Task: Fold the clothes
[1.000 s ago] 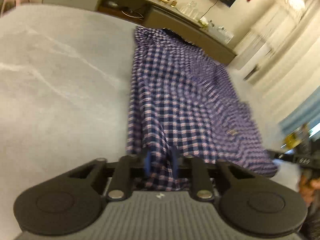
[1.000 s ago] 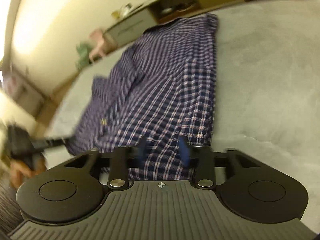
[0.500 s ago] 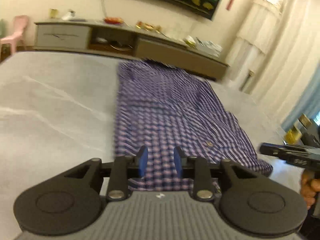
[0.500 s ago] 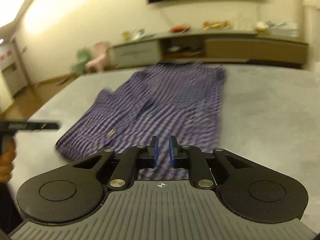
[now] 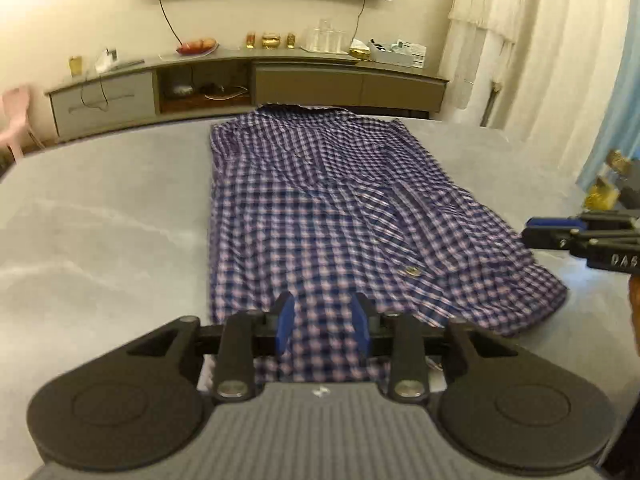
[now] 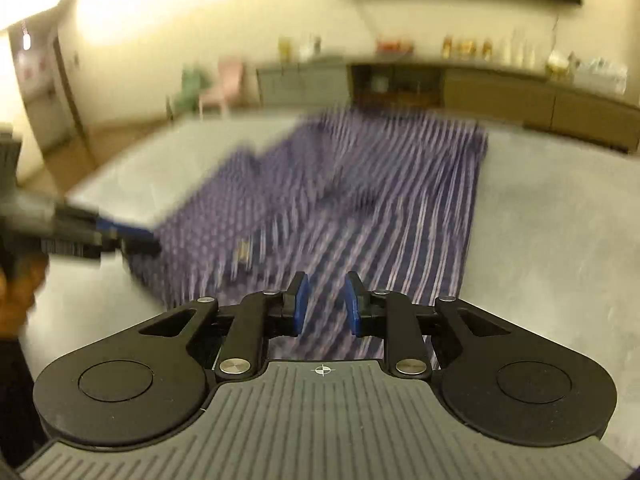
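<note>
Shirt stretched lengthwise away from both grippers, left gripper and right gripper (jaws parting, empty) over its near hem

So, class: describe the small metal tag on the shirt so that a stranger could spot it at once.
Start at the grey bed; the purple checked shirt lies along it. On the folded-over flap near its right front sits a small gold tag, the only shiny spot on the cloth.
</note>
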A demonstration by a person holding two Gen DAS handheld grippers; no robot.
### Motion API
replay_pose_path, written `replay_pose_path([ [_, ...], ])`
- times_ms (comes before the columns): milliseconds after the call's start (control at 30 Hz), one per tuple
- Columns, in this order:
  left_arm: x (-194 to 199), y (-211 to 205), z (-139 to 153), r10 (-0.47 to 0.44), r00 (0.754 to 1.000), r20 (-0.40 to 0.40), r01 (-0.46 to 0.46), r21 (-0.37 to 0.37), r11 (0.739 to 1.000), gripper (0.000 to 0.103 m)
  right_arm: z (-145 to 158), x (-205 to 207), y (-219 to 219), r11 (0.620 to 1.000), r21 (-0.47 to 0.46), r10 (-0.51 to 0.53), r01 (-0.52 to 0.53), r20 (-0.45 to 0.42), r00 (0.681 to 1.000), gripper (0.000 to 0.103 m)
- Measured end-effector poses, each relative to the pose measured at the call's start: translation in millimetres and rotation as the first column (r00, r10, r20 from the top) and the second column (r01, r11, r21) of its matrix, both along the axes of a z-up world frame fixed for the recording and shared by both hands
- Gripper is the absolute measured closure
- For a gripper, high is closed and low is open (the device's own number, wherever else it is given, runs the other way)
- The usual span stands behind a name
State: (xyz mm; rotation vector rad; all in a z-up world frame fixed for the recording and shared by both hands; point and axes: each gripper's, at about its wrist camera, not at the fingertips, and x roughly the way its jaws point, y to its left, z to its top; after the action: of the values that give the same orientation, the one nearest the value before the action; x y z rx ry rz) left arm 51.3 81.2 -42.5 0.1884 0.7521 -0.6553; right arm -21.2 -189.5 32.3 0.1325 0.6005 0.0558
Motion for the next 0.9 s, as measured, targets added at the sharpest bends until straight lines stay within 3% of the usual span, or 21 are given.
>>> replay_pose_path([
  [100, 29, 5, -32, 0.088, 0.993, -0.076, -0.083, 0.062, 0.995, 0.069, -28, 20, -14, 0.998, -0.037, -0.062, 0.057, -0.153, 0.986, 0.078],
  [133, 35, 13, -36, 0.103, 0.989, -0.104, -0.100, 0.037, 0.994, 0.068, -37, 24, -19, 0.997, -0.050, -0.074, 0.066, -0.183, 0.980, 0.079],
  [267, 51, 26, -21, 0.131, 0.977, -0.170, -0.141, -0.043, 0.989, 0.071, -33, 30, -30, 0.998, -0.020, -0.062, 0.060, -0.167, 0.984, 0.078],
  [367, 65, 12, 5, 0.098, 0.990, -0.106, -0.108, -0.093, 0.990, 0.071, -23, 45, -42, 0.996, 0.050, -0.063, 0.069, -0.118, 0.991, 0.078],
  [467, 89, -6, 14, 0.088, 0.994, -0.067, -0.094, -0.102, 0.990, 0.069, -14, 79, -48, 0.997, 0.006, -0.072, 0.073, -0.085, 0.994, 0.078],
  [533, 114, -19, -1, 0.127, 0.989, -0.083, -0.130, -0.041, 0.991, 0.068, -18, 97, -54, 0.997, -0.014, -0.074, 0.073, -0.099, 0.992, 0.078],
  [633, 139, -15, -33, 0.241, 0.957, -0.164, -0.233, 0.066, 0.970, 0.072, -40, 120, -71, 0.993, -0.053, -0.118, 0.109, -0.212, 0.970, 0.078],
  [733, 121, 7, -26, 0.245, 0.951, -0.188, -0.254, -0.021, 0.967, 0.073, -41, 115, -87, 0.989, -0.052, -0.150, 0.142, -0.225, 0.963, 0.079],
  [800, 96, 19, -15, 0.177, 0.961, -0.211, -0.207, -0.129, 0.970, 0.072, -29, 99, -87, 0.990, 0.003, -0.141, 0.144, -0.180, 0.974, 0.078],
  [900, 78, 28, -19, 0.086, 0.952, -0.292, -0.148, -0.198, 0.969, 0.071, -27, 79, -76, 0.994, 0.079, -0.065, 0.078, -0.157, 0.985, 0.076],
])
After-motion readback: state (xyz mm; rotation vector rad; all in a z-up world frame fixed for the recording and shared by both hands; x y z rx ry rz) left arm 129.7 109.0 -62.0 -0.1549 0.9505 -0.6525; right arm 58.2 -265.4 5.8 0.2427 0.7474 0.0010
